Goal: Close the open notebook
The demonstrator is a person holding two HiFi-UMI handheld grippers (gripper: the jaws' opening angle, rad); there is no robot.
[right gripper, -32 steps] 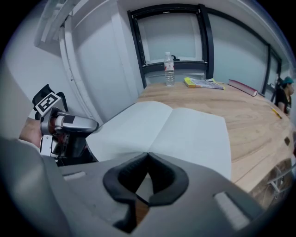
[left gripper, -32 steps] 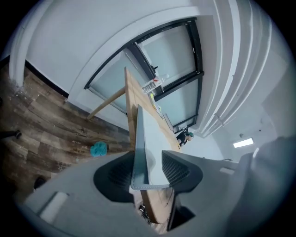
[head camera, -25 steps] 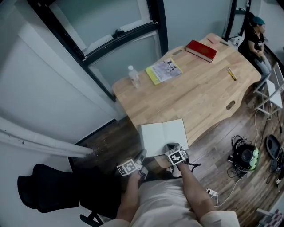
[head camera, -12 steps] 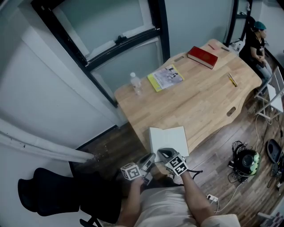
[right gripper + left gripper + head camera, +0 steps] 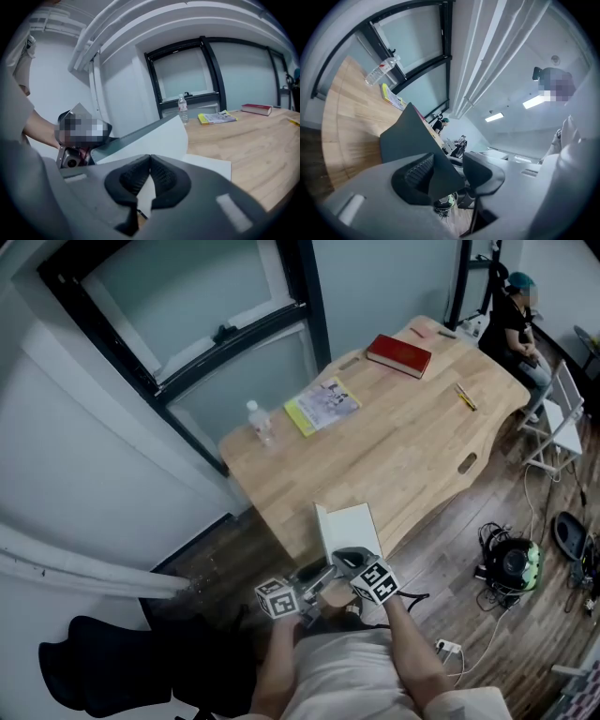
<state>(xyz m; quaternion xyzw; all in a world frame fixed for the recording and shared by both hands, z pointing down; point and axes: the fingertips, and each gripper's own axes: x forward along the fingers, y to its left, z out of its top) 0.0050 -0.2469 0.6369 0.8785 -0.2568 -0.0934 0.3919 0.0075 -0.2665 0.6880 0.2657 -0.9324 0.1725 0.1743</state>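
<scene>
Wooden bench point(image 5: 412, 442): the notebook point(image 5: 349, 521) lies at its near edge, spine pointing away from you, left cover standing half up. Your right claw point(image 5: 149, 174) is clenched on that cover's near edge. Your left claw point(image 5: 449, 169) has just been opening, and the cover sits loose between its jaws. The cover still has to fold rightward. Cables lie on the floor beyond.

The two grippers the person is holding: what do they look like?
Both have grey moulded bodies. The left gripper and right gripper each end in two jaws lined with black ribbed pads. Each carries a white cube printed with black square markers. The person's arms are bare below short, light-coloured sleeves.
</scene>
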